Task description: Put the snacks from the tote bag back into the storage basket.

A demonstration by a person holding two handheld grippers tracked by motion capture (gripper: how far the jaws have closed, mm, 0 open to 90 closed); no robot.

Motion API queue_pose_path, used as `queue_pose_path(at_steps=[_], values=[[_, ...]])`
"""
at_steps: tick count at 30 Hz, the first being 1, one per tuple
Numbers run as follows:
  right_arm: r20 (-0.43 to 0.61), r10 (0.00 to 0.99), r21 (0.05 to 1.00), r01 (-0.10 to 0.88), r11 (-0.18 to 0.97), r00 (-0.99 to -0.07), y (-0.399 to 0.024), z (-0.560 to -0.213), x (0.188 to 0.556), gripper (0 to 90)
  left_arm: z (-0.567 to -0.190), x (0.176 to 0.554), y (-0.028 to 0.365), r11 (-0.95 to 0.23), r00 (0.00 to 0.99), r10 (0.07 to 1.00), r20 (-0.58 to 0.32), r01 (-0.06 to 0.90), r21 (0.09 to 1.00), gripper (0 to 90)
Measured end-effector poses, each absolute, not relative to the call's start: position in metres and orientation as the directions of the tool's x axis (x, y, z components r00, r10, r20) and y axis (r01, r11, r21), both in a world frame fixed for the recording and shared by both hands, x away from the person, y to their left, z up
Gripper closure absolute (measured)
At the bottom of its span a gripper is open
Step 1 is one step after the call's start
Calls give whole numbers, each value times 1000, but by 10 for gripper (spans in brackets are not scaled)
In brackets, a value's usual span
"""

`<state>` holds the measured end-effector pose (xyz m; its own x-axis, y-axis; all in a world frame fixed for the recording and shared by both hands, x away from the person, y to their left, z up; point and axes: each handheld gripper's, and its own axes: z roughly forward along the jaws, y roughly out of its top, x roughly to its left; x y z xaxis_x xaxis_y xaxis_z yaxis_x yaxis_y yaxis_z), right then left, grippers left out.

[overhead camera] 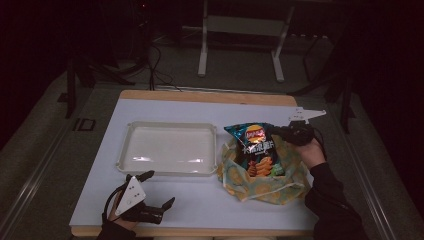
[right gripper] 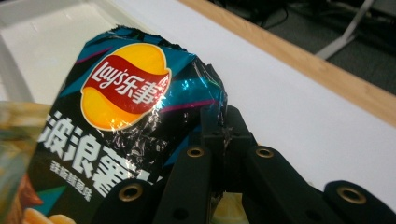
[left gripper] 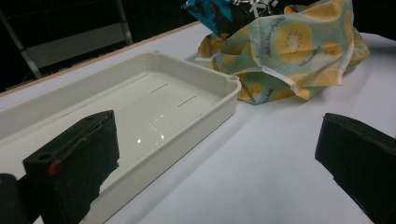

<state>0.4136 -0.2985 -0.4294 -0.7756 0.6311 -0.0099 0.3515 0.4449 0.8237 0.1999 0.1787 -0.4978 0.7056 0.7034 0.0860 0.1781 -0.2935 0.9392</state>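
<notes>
White tray (overhead camera: 170, 149) empty, left half of table (overhead camera: 200, 205); metal stand (overhead camera: 240, 30) and cables (overhead camera: 155, 70) on floor beyond far edge.

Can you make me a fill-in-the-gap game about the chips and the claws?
1. The right claw is shut on the ____ bag.
2. The chip bag sticks up out of a cloth printed with ____ slices.
3. The left claw is ____, with nothing between its jaws.
4. The white tray lies to the ____ of the cloth in the high view.

Missing words: chip; lemon; open; left
</notes>
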Motion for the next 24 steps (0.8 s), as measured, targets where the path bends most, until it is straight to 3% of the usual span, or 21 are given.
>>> queue_pose_path(at_steps=[24], values=[[-21,578,901,236,365,-816,-314,-387,384,900,-497,200,177,-295,705,704,87,179,939,1]])
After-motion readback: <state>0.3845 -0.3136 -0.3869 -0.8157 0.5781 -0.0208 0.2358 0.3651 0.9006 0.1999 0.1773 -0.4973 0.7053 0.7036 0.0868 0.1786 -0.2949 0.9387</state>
